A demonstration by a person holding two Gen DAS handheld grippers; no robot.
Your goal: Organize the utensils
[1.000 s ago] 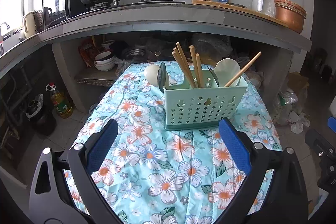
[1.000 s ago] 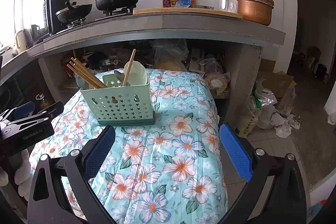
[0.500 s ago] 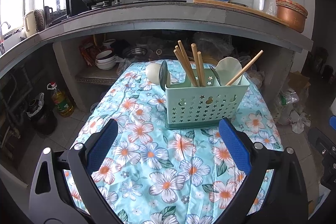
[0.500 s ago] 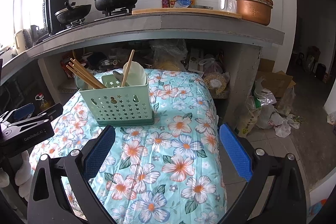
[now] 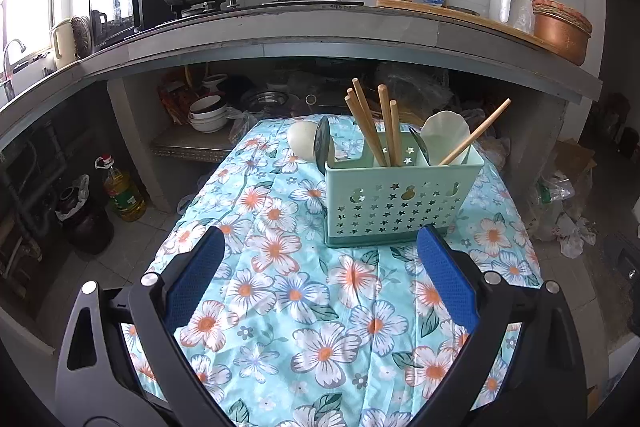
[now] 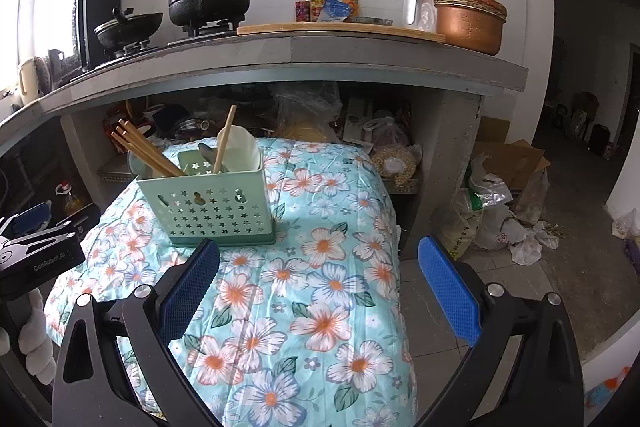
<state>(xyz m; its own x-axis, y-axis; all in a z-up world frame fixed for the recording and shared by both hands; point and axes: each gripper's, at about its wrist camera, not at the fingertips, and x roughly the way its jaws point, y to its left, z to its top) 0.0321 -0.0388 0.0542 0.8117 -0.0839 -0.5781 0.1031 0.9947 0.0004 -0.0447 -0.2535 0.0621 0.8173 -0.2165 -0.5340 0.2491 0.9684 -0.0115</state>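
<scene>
Left wrist view shows the floral tablecloth [image 5: 280, 291] spread under me, with the mint utensil caddy [image 5: 400, 203] standing upright on it just ahead of my left gripper [image 5: 320, 251], whose jaws are spread wide around nothing. My right gripper [image 6: 318, 259] is equally wide and empty. Wooden chopsticks [image 5: 376, 131] lean inside the caddy beside a white spoon [image 5: 444, 133].

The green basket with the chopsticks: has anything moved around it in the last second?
Hardly anything. The green basket shifts slightly right in the left view, so the left hand-held gripper drifted a little. Nothing was taken hold of or let go. The chopsticks and white spoon stand in the basket as before, and the right hand-held gripper remains open and empty.
</scene>
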